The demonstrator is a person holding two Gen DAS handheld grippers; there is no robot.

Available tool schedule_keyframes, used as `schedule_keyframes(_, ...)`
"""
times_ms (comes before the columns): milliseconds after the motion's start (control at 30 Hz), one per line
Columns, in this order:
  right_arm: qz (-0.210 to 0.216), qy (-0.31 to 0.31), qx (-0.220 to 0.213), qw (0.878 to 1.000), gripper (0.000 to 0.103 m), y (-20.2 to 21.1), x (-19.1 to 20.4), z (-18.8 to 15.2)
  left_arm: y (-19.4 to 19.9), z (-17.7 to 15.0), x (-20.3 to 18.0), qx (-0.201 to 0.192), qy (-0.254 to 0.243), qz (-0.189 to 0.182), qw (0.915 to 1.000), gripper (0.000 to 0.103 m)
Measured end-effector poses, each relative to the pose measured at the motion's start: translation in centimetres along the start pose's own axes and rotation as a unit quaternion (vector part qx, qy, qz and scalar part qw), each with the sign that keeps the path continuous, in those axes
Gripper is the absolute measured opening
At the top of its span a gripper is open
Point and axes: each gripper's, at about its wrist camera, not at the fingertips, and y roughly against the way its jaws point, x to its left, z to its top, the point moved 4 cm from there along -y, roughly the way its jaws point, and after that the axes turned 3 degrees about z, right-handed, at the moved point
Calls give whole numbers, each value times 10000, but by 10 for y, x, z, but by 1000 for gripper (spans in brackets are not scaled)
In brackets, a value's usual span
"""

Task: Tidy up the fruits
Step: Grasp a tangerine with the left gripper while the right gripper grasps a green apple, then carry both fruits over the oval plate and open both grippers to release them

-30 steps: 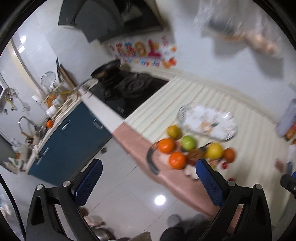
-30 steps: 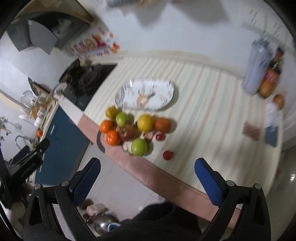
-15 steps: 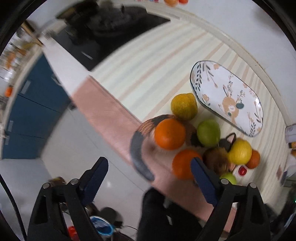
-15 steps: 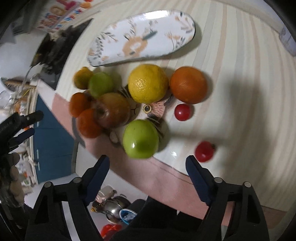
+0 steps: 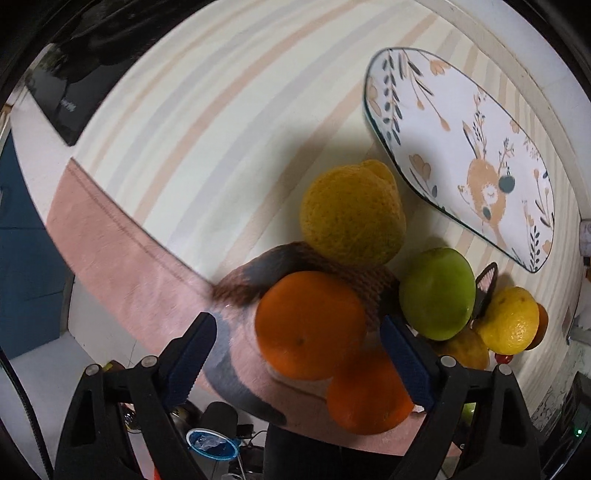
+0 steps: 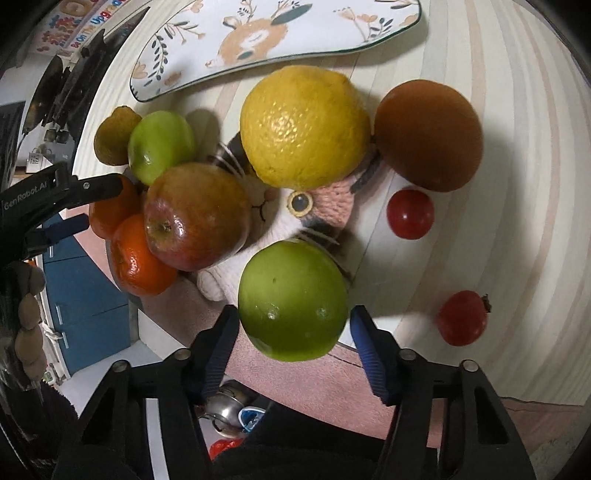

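Left gripper [image 5: 297, 356]: jaws wide but just closing, around an orange [image 5: 310, 325]; pads apart from the peel.
Right gripper [image 6: 293, 349]: jaws narrowing around a green apple [image 6: 293, 300]; the pads seem not yet pressing.
Writing: "GenRobot.AI" on the left gripper in the right wrist view; "Be On The Upgrade" on a wall sticker [image 6: 79, 27].
Around: lemon [image 6: 304, 125], red apple [image 6: 195, 216], cherry tomatoes [image 6: 410, 213], cat-shaped knitted mat [image 6: 314, 210], deer-pattern plate [image 5: 461, 147] beside the pile.

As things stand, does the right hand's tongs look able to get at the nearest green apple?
Probably yes. The right tongs have just been closing, and the green apple sits between the two pads with small gaps either side. Nothing lies over it; the red apple stands off to one side.
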Motion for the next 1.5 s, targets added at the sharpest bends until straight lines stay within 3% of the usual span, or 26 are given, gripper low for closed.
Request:
schedule_keyframes(33, -6, 9, -12, 10000, 59, -2, 1, 1, -1, -1, -2, 6, -47, -4, 10000, 72)
schedule_keyframes(100, -53, 40, -53, 10000, 59, -2, 2, 0, -4, -3, -5, 67, -55, -130, 9999, 62)
schedule_keyframes(467, -153, 235, -204, 9994, 58, 13, 4, -16, 13, -38, -7, -336, -148, 56, 9993, 61)
schedule_keyframes(733, 335, 155, -722, 9967, 58, 75, 4, -14, 85, -63, -25, -715, -346, -453, 9958, 60)
schedule_keyframes(900, 277, 127, -1277, 9913, 58, 116, 5, 45, 132, -13, -51, -958, -592, -960, 9890, 61)
schedule_keyframes(1000, 117, 129, -1409, 9899, 58, 125, 5, 90, 132, 28, -69, -917, -685, -990, 9885, 61)
schedule_keyframes(1167, -131, 73, -1264, 9919, 58, 108, 13, 168, 93, 93, -91, -474, -626, -795, 9937, 61)
schedule_keyframes(1267, -182, 8, -1060, 9942, 58, 89, 17, 199, 68, 119, -96, -143, -580, -724, 9956, 61)
schedule_keyframes(1500, -316, -11, -713, 9970, 58, 49, 12, 233, 36, 155, -106, 242, -632, -584, 9960, 61)
